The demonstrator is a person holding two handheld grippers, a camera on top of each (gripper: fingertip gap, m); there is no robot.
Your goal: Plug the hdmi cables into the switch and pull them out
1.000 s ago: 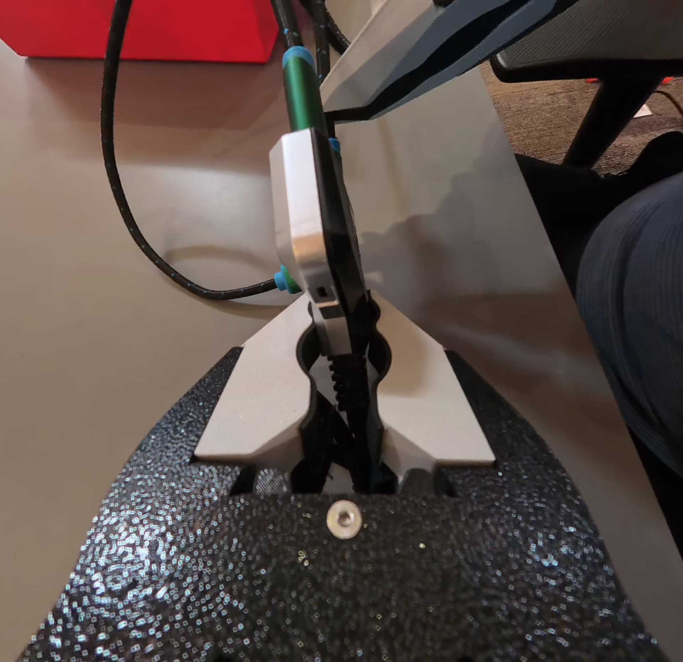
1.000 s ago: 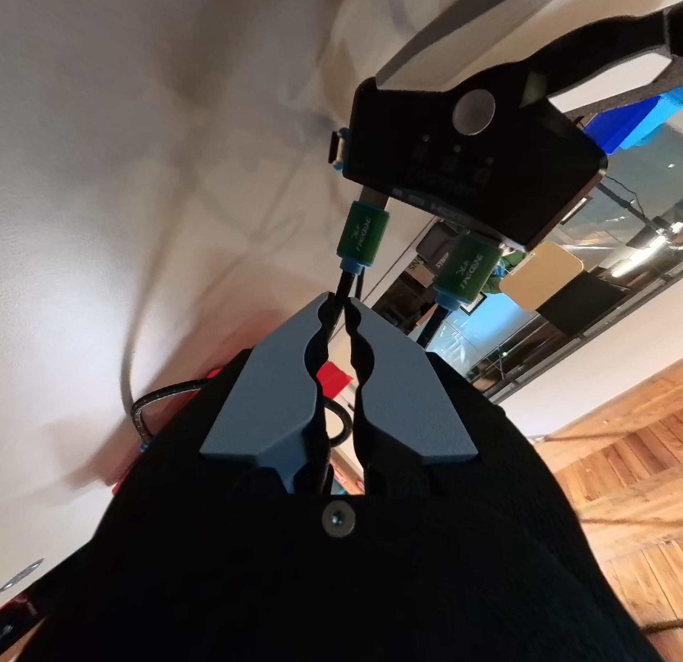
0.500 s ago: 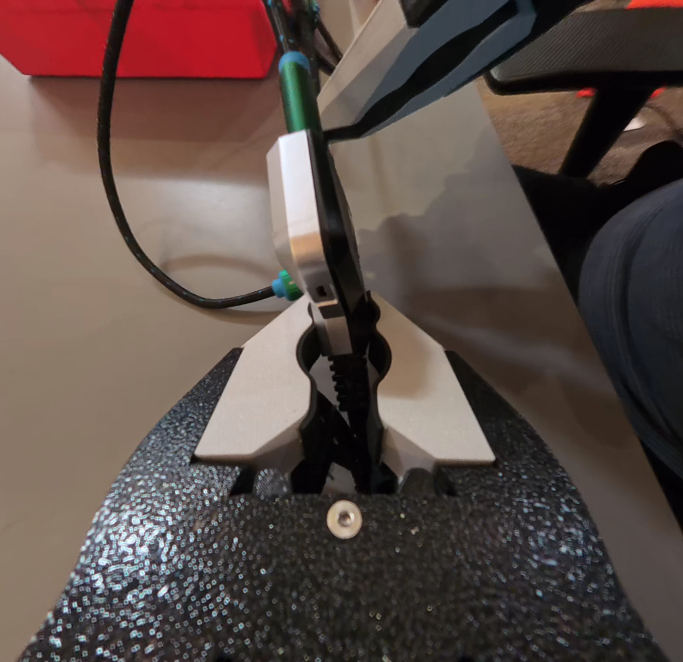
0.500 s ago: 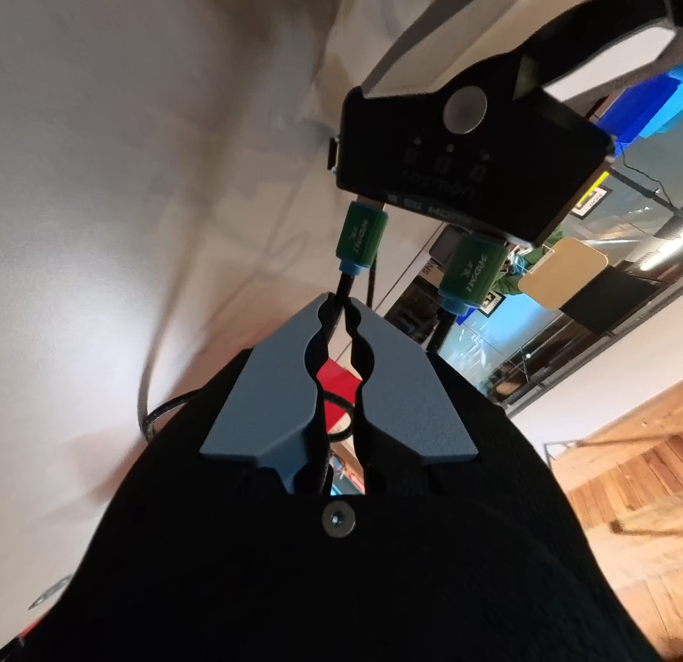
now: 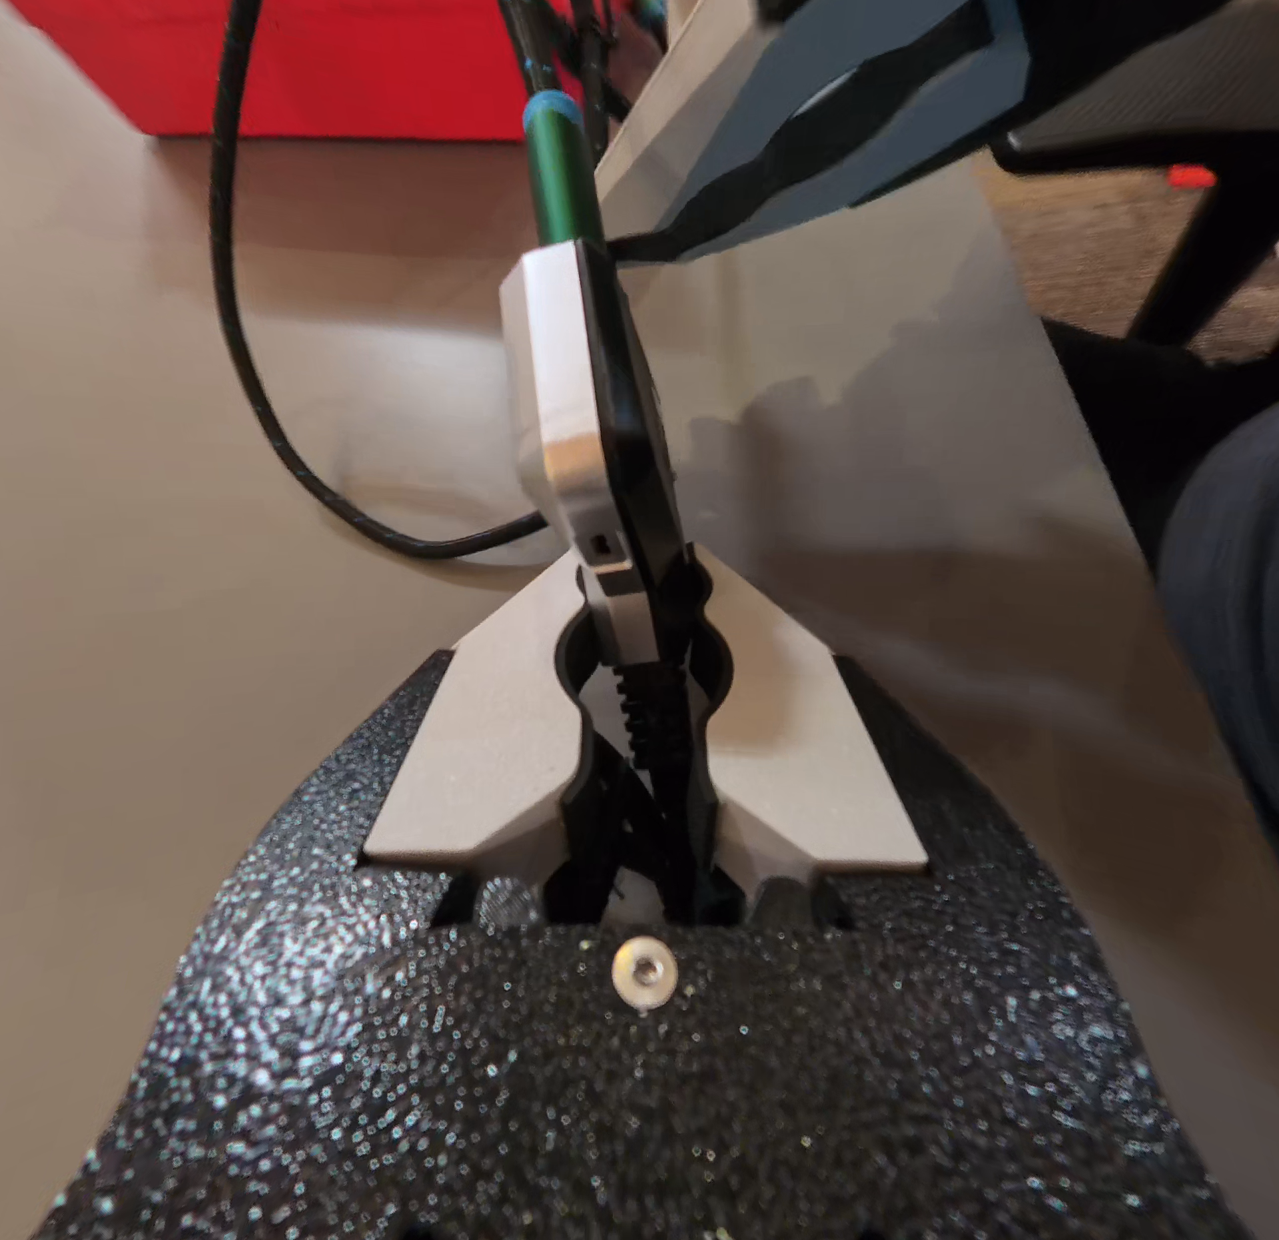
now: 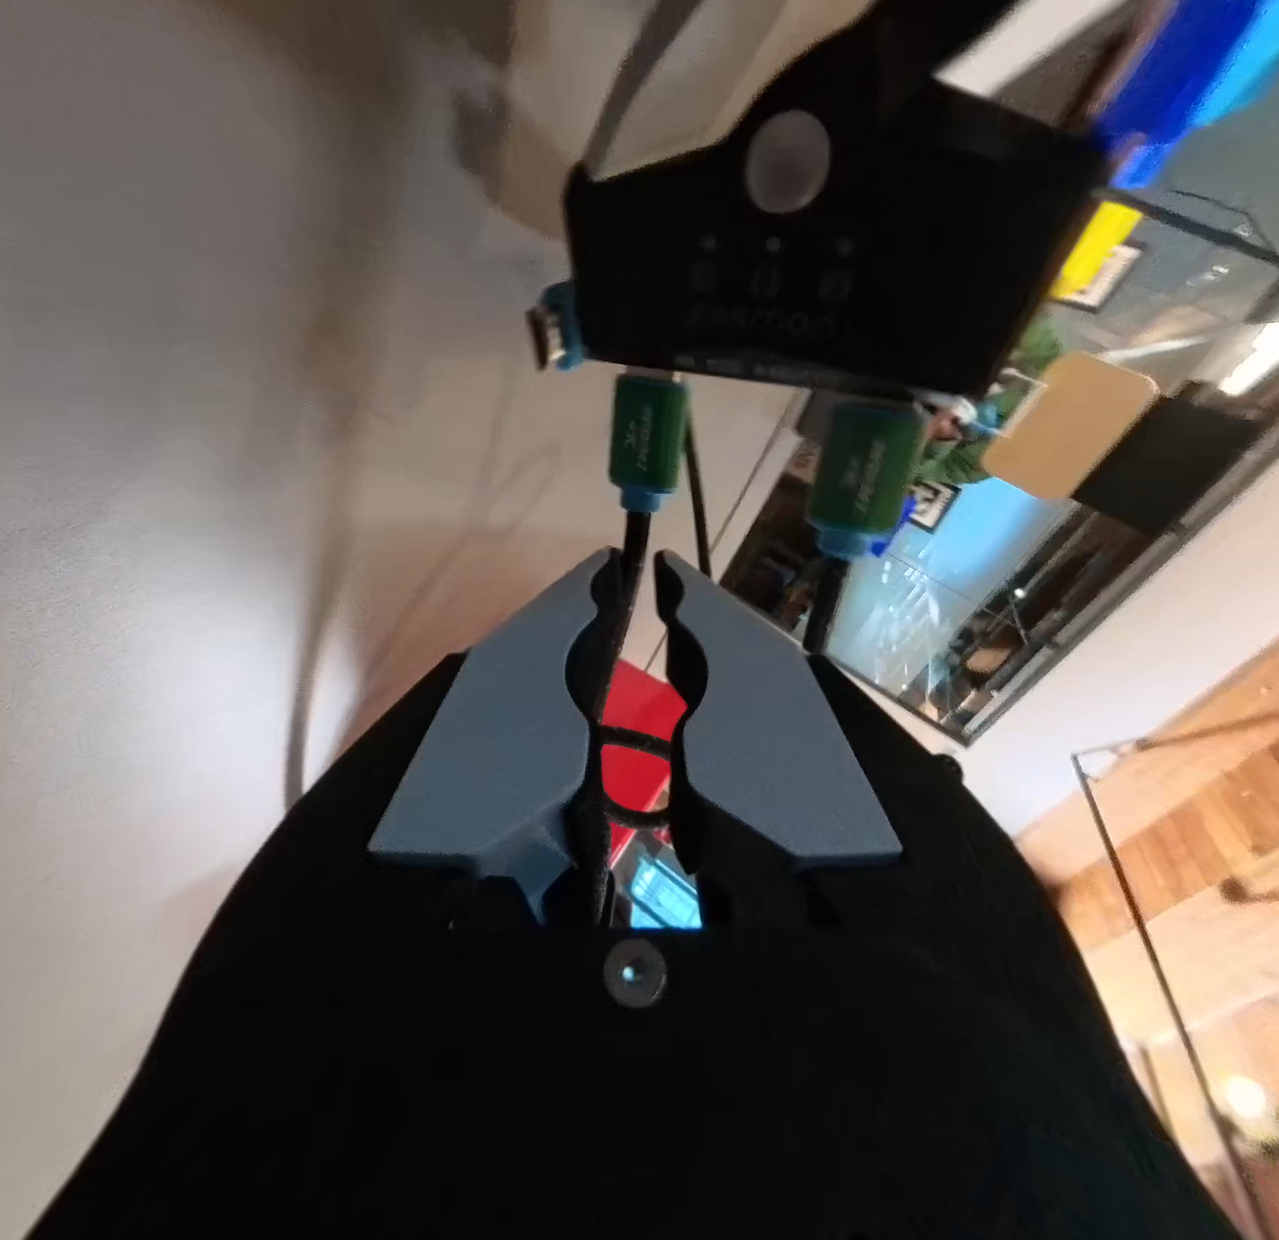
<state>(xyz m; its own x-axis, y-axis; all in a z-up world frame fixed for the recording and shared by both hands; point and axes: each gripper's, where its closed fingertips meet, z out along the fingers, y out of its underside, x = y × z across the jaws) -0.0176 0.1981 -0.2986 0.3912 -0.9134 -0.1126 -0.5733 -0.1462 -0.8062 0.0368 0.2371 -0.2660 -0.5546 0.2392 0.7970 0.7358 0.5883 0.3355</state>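
My left gripper [image 5: 637, 570] is shut on the lower end of the HDMI switch [image 5: 567, 390], a silver box with a black face, held edge-on above the table. A green plug [image 5: 560, 168] sits in its far end. In the right wrist view the switch [image 6: 830, 272] shows two green plugs [image 6: 647, 438] [image 6: 865, 473] in its near edge and a small blue connector [image 6: 554, 334] at its side. My right gripper [image 6: 635, 557] is slightly open just below the left plug. That plug's black cable [image 6: 616, 653] runs between its fingers [image 5: 900, 64], against the left one.
A beige table [image 5: 138, 584] lies below, its edge running along the right. A red box [image 5: 311, 51] stands at the back. A black cable [image 5: 228, 307] loops over the table on the left. A chair [image 5: 1176, 99] and a person's leg [image 5: 1232, 584] are right of the table. Across from one pair of fingers to the other is roughly 8 cm.
The right gripper's fingers have parted a little around the cable. The right view has swung, so the switch now faces it more squarely. The left gripper still holds the switch.
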